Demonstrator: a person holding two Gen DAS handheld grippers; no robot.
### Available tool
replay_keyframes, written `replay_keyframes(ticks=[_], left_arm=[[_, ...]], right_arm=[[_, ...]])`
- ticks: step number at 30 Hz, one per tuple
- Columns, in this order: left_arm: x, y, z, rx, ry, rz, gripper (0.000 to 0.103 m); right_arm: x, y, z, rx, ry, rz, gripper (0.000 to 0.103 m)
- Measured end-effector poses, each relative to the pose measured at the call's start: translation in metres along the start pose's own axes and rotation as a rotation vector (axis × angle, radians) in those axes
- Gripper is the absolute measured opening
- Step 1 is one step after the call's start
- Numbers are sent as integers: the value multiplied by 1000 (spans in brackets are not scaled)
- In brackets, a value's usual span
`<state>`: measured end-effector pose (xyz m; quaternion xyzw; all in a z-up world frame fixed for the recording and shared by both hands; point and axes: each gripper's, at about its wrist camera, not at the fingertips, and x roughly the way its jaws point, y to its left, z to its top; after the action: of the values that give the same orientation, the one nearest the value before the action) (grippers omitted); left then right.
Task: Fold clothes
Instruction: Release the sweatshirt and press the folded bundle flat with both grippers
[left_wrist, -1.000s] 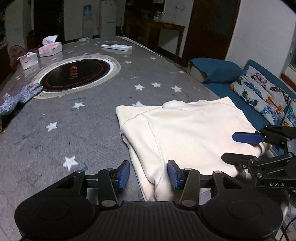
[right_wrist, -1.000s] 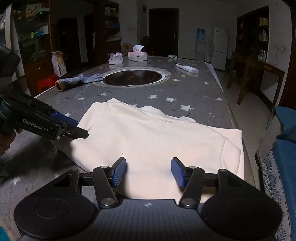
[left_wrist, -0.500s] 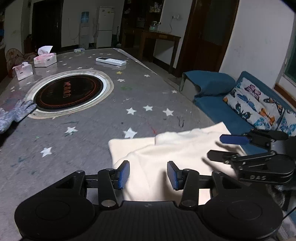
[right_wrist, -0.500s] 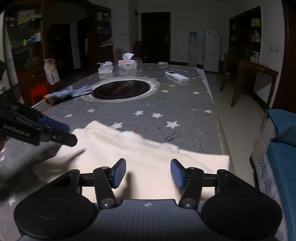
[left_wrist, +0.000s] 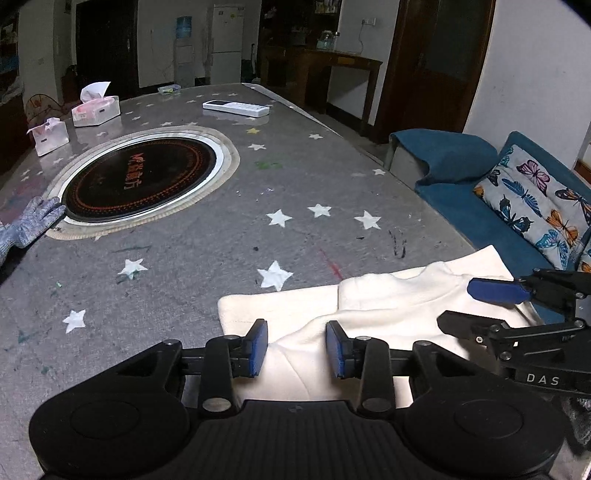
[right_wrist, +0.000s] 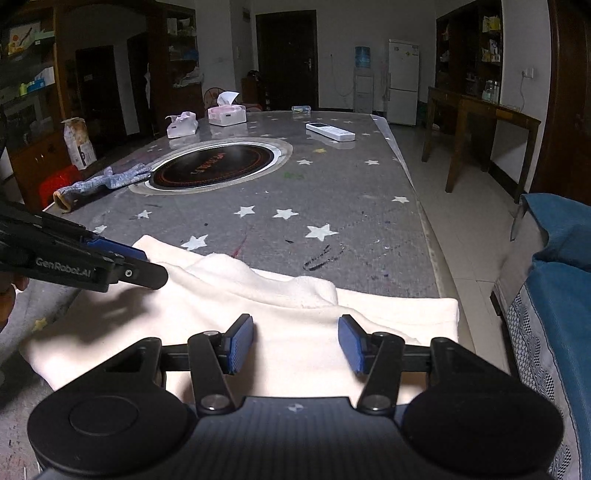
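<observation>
Cream fleece garment (left_wrist: 388, 314), soft, folded, drawn nearer grey star-printed table edge (right_wrist: 421, 221) than before. Left gripper (left_wrist: 297, 345) narrowing, unclamped over cloth; right gripper (right_wrist: 295, 341) wider, empty.

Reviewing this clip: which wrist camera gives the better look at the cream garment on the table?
The right wrist view: the cream garment spreads across the picture, its far edge and both sides visible. The left wrist view shows less of the garment, mostly its left corner and far edge, with the right gripper covering part.
</observation>
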<state>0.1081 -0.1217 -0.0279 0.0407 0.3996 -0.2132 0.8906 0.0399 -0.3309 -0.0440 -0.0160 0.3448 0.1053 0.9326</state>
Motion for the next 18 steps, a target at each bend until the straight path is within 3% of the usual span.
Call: replay_keyframes(ticks=[4,6,8,13,18], left_arm=[[-7,0,-1,-1,-6,-2,39],[-13,-2,-2,4,-11,-2,45],[-18,-4,-4,6,-15,-2,54],[-30,-5,-11,-3,-22,-8,66],[-45,-9,-19,4,-49,-7,77]], right_arm=[[-2,3,2,-15,-3,-3,53],[-6,4,2,-21,-12,-4,54],[-11,6,2,-20,-21,-3,61],[-23,13,-1,-16,-43,9,78],[-36,21,-5,-7,-69,11,88]])
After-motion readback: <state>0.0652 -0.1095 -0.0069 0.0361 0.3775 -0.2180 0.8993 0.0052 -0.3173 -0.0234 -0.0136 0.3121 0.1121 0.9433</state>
